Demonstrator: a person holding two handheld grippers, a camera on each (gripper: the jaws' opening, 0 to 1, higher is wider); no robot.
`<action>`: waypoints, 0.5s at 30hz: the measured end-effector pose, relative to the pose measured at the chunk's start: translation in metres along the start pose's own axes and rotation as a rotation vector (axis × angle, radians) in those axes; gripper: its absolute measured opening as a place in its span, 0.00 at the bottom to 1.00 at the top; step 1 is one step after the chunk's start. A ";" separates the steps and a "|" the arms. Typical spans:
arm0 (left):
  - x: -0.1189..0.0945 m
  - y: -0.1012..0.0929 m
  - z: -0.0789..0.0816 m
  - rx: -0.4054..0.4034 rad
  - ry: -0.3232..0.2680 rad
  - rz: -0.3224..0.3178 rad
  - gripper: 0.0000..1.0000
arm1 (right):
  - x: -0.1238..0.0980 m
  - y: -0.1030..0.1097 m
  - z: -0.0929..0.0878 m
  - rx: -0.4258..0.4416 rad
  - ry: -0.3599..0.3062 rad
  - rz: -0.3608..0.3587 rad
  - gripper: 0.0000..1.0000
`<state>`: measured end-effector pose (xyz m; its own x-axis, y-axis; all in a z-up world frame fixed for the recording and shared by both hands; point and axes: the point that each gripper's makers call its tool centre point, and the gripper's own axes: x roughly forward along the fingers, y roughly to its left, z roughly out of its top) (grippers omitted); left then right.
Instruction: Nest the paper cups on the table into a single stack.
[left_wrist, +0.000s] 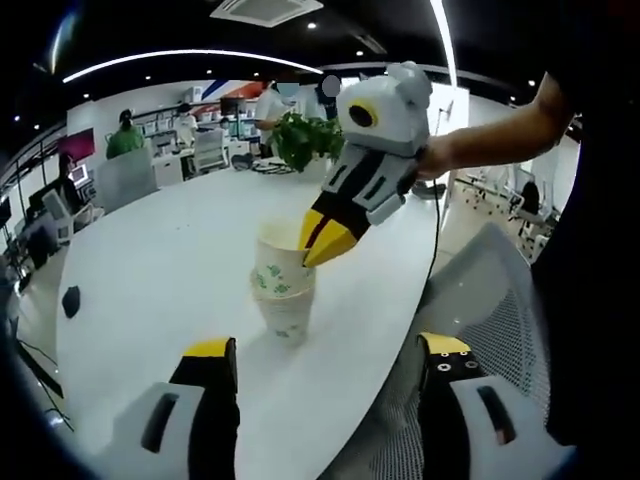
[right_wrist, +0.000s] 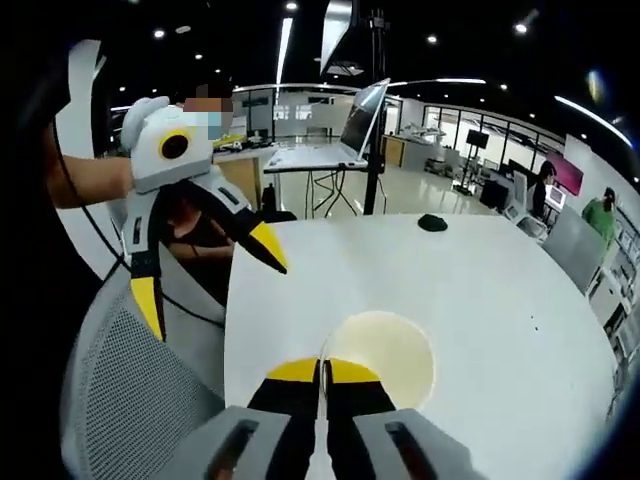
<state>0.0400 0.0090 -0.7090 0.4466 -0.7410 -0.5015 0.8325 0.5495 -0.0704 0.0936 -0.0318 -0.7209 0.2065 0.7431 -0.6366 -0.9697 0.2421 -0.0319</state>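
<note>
A short stack of white paper cups with green print (left_wrist: 283, 300) stands on the white table (left_wrist: 150, 250) near its edge. My right gripper (left_wrist: 312, 252) reaches down from the upper right, its yellow tips pinched on the rim of the top cup (left_wrist: 272, 243). In the right gripper view, the right gripper (right_wrist: 322, 372) is shut on the near rim of that cup's round opening (right_wrist: 390, 355). My left gripper (left_wrist: 328, 358) is open wide, low in front of the stack and apart from it. From the right gripper view it hangs open over the table's edge (right_wrist: 210, 275).
A grey mesh chair (left_wrist: 490, 300) sits against the table edge beside the stack. A small black object (left_wrist: 70, 300) lies far across the table, and a potted plant (left_wrist: 305, 140) stands at the far end. Desks and seated people fill the office behind.
</note>
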 end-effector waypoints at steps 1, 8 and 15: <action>0.000 0.001 0.000 0.000 -0.001 0.003 0.72 | 0.002 0.000 -0.001 0.001 0.008 0.004 0.00; -0.003 0.002 -0.003 0.003 0.002 0.020 0.72 | 0.013 -0.001 -0.013 0.017 0.059 0.028 0.00; -0.005 0.001 -0.008 -0.007 0.009 0.028 0.72 | 0.021 0.004 -0.019 0.030 0.084 0.061 0.00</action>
<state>0.0364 0.0159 -0.7135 0.4665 -0.7221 -0.5108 0.8177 0.5722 -0.0622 0.0919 -0.0271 -0.7496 0.1340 0.7024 -0.6991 -0.9755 0.2177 0.0317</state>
